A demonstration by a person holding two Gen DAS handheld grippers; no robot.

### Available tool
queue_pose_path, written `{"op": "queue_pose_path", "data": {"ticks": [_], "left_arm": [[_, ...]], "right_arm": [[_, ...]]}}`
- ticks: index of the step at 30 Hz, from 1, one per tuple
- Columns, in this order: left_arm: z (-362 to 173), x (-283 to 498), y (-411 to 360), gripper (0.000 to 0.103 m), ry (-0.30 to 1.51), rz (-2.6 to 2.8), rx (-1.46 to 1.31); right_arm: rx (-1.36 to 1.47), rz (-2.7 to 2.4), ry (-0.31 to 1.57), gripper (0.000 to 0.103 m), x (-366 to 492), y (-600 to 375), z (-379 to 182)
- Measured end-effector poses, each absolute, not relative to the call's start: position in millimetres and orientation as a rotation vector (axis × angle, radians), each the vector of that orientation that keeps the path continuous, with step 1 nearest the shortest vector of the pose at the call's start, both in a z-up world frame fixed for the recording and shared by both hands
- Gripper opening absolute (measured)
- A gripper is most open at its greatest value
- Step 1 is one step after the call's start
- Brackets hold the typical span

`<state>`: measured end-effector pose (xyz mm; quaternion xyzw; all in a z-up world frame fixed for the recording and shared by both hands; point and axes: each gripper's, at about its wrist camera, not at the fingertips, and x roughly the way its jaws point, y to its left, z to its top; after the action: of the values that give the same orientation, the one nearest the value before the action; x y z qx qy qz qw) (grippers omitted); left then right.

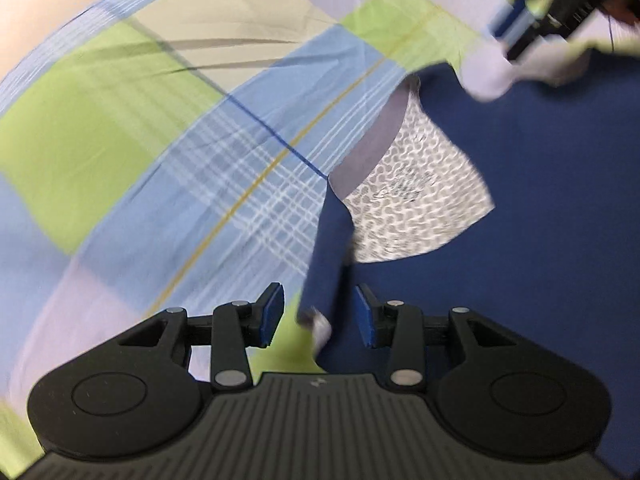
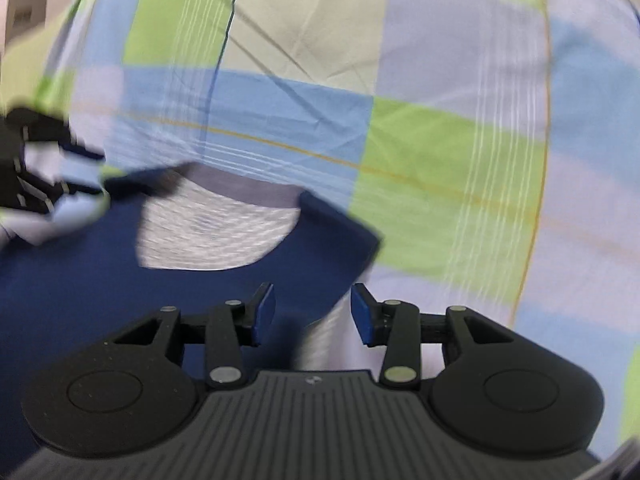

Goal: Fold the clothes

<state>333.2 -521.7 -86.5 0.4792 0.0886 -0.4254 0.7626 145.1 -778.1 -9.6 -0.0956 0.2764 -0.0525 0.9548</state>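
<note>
Both spread, pinching nothing: left gripper [image 1: 320, 312] and right gripper [image 2: 313, 312]. Navy garment [image 1: 560, 220] on checked bedsheet [image 1: 120, 140], neckline [image 2: 216, 232] just ahead, between both.

a checked bedsheet [image 2: 440, 152] fills nearly the whole background in both views, its large squares in lime green, pale blue, lilac and beige crossed by thin white lines, a fine orange line and a dark blue one. soft creases run across the beige square. past the sheet's edge a plain cream wall [image 1: 36, 4] shows at the upper left. the light is even and soft, and both views are blurred.
</note>
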Motion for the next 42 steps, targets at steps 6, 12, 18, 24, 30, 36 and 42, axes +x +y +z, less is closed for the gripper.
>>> {"op": "queue_pose_path", "data": {"ticks": [6, 12, 18, 24, 30, 36, 42], "left_arm": [[-85, 368, -533, 0.004, 0.301, -0.926, 0.937], [-85, 373, -525, 0.004, 0.329, -0.947, 0.889], [-52, 344, -490, 0.003, 0.32, -1.008, 0.805], [-25, 261, -425, 0.003, 0.341, -1.107, 0.782], [-39, 170, -385, 0.003, 0.455, -1.205, 0.835], [-58, 121, -371, 0.003, 0.485, -1.208, 0.896], [-71, 114, -368, 0.003, 0.507, -1.19, 0.89]], "right_arm": [[-0.556, -0.1, 0.569, 0.039, 201, -758, -26], [-0.711, -0.085, 0.636, 0.008, 231, -750, -41], [-0.777, -0.147, 0.542, 0.0, 195, -727, -15], [-0.955, -0.077, 0.488, 0.0, 82, -667, -2], [-0.973, -0.014, 0.568, 0.0, -16, -614, -20], [-0.948, 0.054, 0.683, 0.0, -54, -588, -44], [-0.948, 0.089, 0.724, 0.0, -61, -570, -46]]}}
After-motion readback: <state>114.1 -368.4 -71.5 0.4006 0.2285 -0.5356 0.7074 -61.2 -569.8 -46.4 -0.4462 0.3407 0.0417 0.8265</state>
